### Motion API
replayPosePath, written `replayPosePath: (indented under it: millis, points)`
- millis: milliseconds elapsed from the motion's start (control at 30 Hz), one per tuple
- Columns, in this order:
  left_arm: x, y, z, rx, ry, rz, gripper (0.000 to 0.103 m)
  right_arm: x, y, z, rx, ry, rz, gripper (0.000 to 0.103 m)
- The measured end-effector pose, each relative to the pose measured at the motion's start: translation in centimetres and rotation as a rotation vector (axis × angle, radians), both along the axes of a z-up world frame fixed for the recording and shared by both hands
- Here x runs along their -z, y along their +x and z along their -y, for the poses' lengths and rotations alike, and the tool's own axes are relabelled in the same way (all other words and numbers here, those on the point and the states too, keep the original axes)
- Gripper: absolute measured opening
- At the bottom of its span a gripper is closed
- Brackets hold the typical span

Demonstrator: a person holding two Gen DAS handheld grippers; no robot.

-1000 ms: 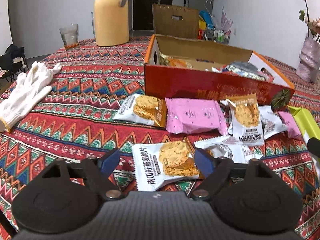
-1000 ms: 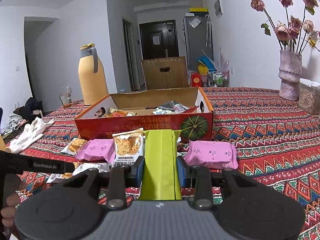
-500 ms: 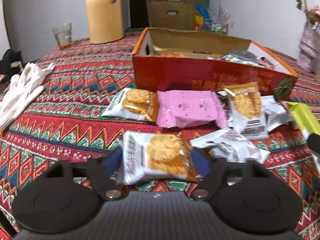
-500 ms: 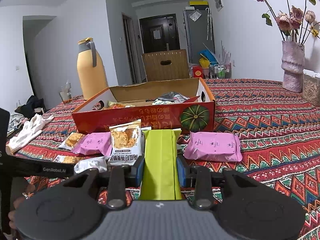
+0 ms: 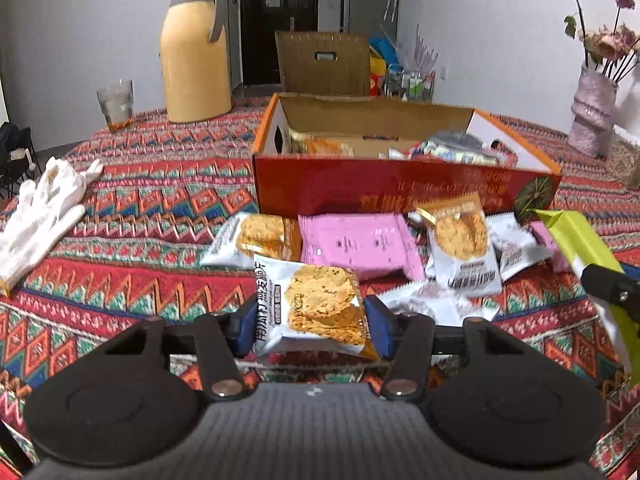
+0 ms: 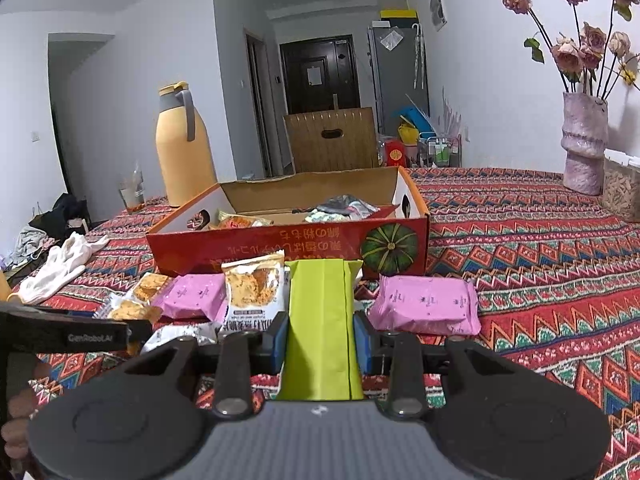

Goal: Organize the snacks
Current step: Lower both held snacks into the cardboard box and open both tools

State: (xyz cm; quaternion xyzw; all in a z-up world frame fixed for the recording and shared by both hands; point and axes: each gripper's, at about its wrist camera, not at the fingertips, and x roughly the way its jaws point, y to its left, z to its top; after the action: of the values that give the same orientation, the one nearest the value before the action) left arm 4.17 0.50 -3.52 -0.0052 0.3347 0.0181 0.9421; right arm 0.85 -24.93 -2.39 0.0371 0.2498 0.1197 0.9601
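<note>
Now, left claw (image 5: 310, 322): jaws had just been closing; both blue pads pressed the sides of a cracker pack (image 5: 310, 310), white wrapper, lifted off the worktop (image 5: 160, 208), tilted up toward the camera.
Right claw (image 6: 320, 338): clamped on a green pack (image 6: 320, 316), long, pointing away toward the box; seen at the right edge of the left view too.
Box (image 6: 288, 244): red carton, open top, pumpkin print on its front, print upside down; some snack packs inside, kinds hard to tell.
Loose snacks: in front of the box on the cloth; pink pack (image 5: 356, 242) beside a second cracker pack (image 5: 256, 236); another cracker pack (image 5: 460, 248) leaning upright near the box front; white wrappers under it, blurred.
Second pink pack (image 6: 424, 304): just right of the green pack, flat.
Gloves (image 5: 40, 208): white, far left on the cloth.
Jug (image 5: 196, 44): yellow, behind the box, glass (image 5: 116, 104) to its left.
Vase (image 6: 584, 144): far right, dried roses.
</note>
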Motion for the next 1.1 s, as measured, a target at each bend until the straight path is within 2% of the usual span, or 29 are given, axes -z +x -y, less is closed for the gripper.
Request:
replayPosePath:
  millis: [300, 633, 933, 1100]
  points:
    - [-3.2, 1.3, 0.3, 0.014, -0.004, 0.086, 0.056, -1.5, 1.8, -0.9, -0.014, 0.000, 0.047, 0.033]
    - [-6.6, 5.1, 1.1, 0.014, -0.012, 0.157, 0.056, -4.0, 6.5, -1.7, -0.013, -0.005, 0.114, 0.033]
    - [-8.0, 9.2, 1.6, 0.001, -0.021, 0.180, 0.056, -5.9, 12.1, -1.7, 0.028, 0.008, 0.138, 0.033]
    - [-8.0, 11.6, 1.6, -0.022, -0.039, 0.182, 0.056, -5.9, 15.1, -1.5, 0.055, 0.015, 0.129, 0.033]
